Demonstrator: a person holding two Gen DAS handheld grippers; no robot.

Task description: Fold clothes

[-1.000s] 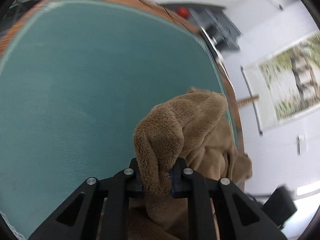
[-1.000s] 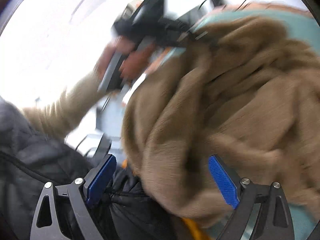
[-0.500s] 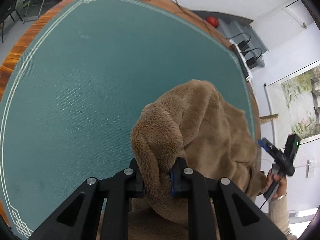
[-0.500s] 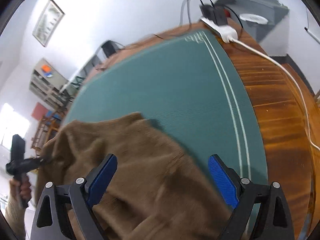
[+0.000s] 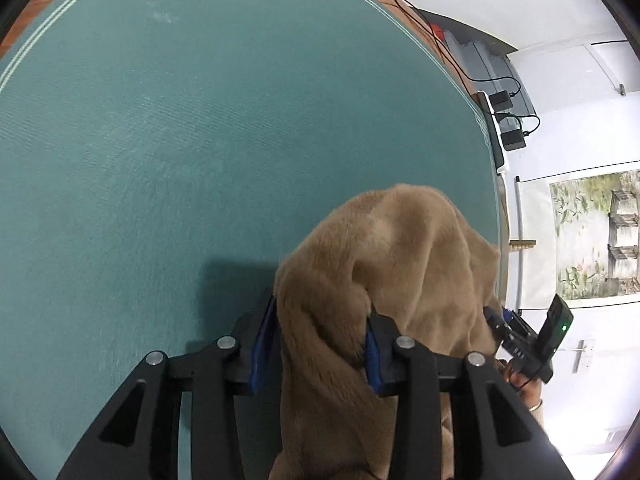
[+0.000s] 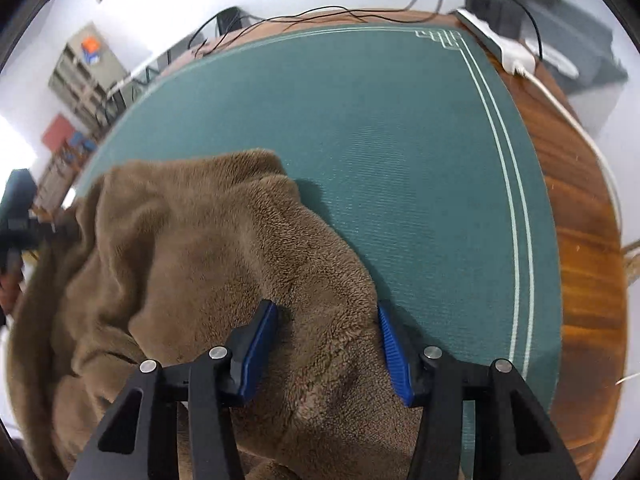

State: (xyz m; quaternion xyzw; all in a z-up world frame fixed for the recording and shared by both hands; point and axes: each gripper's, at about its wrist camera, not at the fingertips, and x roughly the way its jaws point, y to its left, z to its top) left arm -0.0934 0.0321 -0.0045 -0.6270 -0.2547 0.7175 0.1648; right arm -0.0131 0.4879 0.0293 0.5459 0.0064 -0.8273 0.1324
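The left gripper (image 5: 318,346) has its jaws opening, a thick fold of the brown fleece garment (image 5: 404,276) between them, the cloth brushing the right-hand pad only. The garment lies bunched on the green mat (image 5: 180,140), near its right edge. The right gripper (image 6: 328,344) is closing its 2 jaws astride the garment's right-hand edge (image 6: 332,280), not yet pinching. The bulk runs leftward from it.
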